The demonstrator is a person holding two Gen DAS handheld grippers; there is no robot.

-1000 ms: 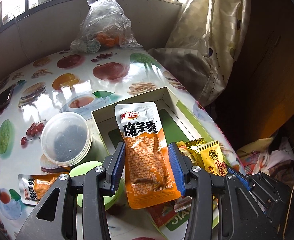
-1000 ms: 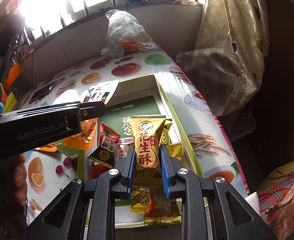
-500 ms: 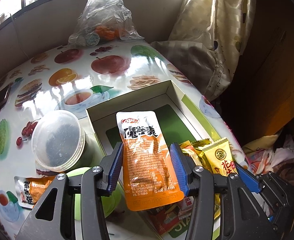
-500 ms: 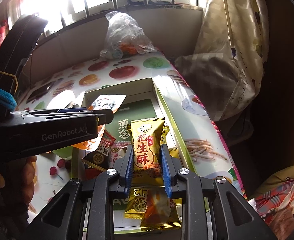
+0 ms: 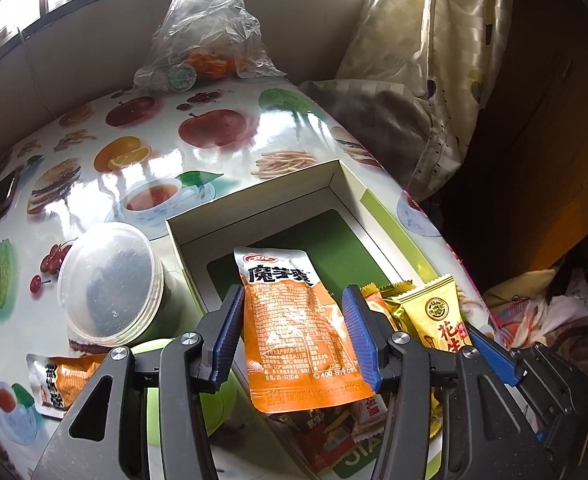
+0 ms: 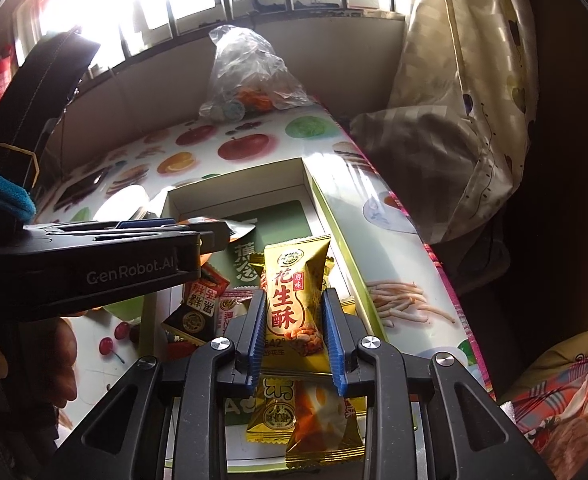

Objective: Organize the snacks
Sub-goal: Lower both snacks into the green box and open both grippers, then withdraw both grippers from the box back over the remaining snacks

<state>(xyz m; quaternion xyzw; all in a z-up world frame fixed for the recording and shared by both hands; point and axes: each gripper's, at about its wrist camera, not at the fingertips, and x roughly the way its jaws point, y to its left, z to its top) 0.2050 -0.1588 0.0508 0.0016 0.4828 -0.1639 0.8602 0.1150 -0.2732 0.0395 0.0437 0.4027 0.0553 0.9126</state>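
Observation:
My left gripper (image 5: 292, 334) is shut on an orange snack pouch (image 5: 294, 328) and holds it above the near half of the open white-and-green box (image 5: 254, 204). My right gripper (image 6: 294, 338) is shut on a gold peanut-candy packet (image 6: 294, 304) and holds it above the box (image 6: 238, 184), over several gold and red snack packets (image 6: 278, 420) lying inside. The gold packet (image 5: 440, 320) and the right gripper's blue fingertips (image 5: 490, 354) show at the right in the left wrist view. The left gripper's body (image 6: 94, 256) crosses the left of the right wrist view.
A lidded clear tub (image 5: 110, 280) and a second orange pouch (image 5: 62, 376) lie left of the box on the fruit-print table (image 5: 174, 136). A clear plastic bag (image 5: 206, 40) sits at the far edge. Curtain and bedding (image 5: 414, 80) hang off the right edge.
Both grippers have moved forward over the box with their packets still held. The orange pouch now sits further over the box's green floor.

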